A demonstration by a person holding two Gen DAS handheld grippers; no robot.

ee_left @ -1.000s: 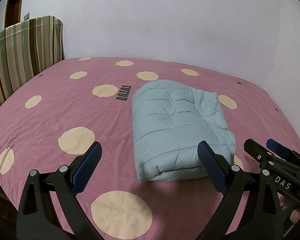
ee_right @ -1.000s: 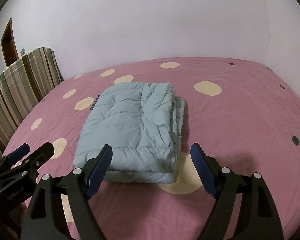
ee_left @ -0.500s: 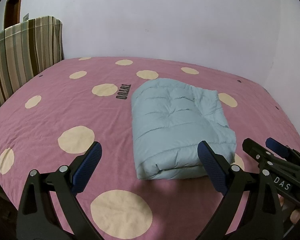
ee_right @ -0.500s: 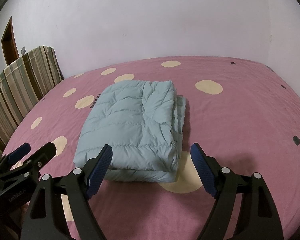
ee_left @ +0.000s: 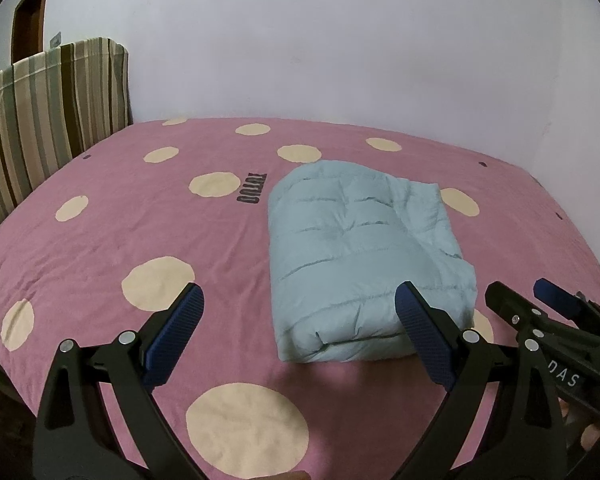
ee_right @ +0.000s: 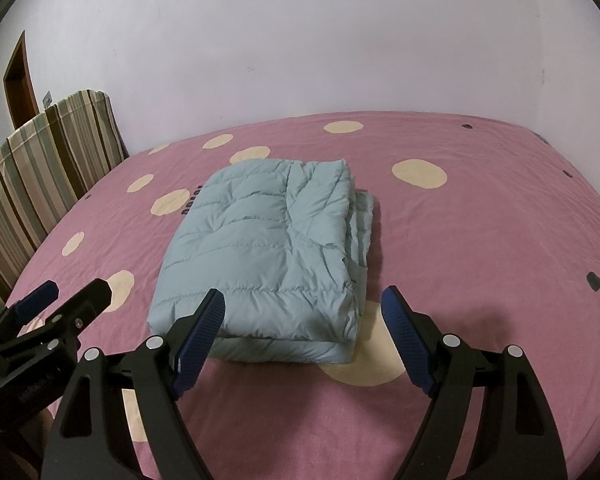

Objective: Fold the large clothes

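Note:
A pale blue quilted jacket [ee_left: 356,248] lies folded into a thick rectangle on the pink bed cover, its layered edges showing on the right side [ee_right: 260,252]. My left gripper [ee_left: 300,300] hangs open above the near part of the bed, with nothing between its blue pads; the jacket lies just beyond its right finger. My right gripper [ee_right: 304,300] is open too, empty, in front of the jacket's near edge. Each gripper shows in the other's view: the right one [ee_left: 540,300] at the far right, the left one [ee_right: 64,292] at the lower left.
The bed [ee_left: 100,232] has a pink cover with cream dots and dark lettering [ee_left: 252,188]. A striped headboard cushion [ee_left: 40,112] stands at the left. White walls close the far side and the right. A brown door frame [ee_right: 18,80] is at the far left.

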